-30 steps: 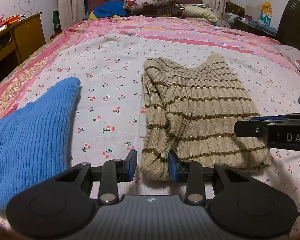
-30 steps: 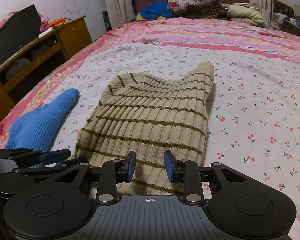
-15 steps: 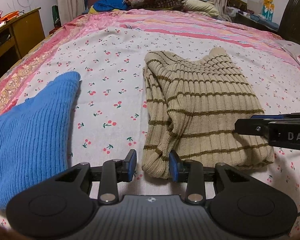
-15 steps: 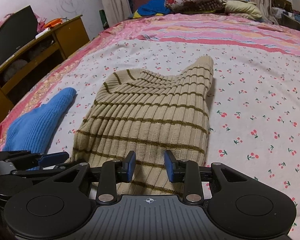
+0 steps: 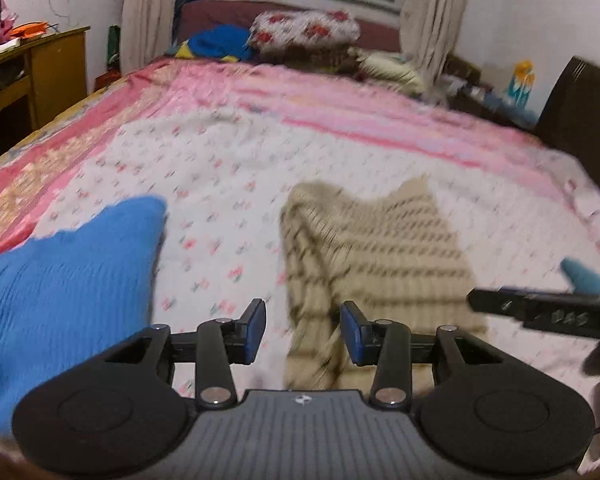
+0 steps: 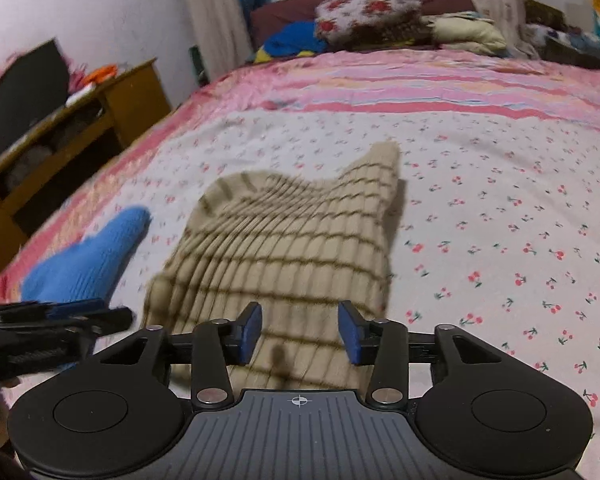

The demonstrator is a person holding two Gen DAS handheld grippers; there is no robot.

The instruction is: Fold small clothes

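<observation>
The folded beige striped sweater (image 5: 380, 248) lies flat on the cherry-print bedsheet (image 5: 220, 184) near the middle of the bed, and a blue knit garment (image 5: 60, 280) lies well apart to its left. The left gripper (image 5: 303, 332) hovers at the sweater's near left corner with its fingers (image 5: 254, 330) spread and holding nothing. The right gripper (image 6: 298, 332) hovers over the sweater's near edge, its fingers (image 6: 350, 330) likewise spread and empty; both views are motion-blurred.
</observation>
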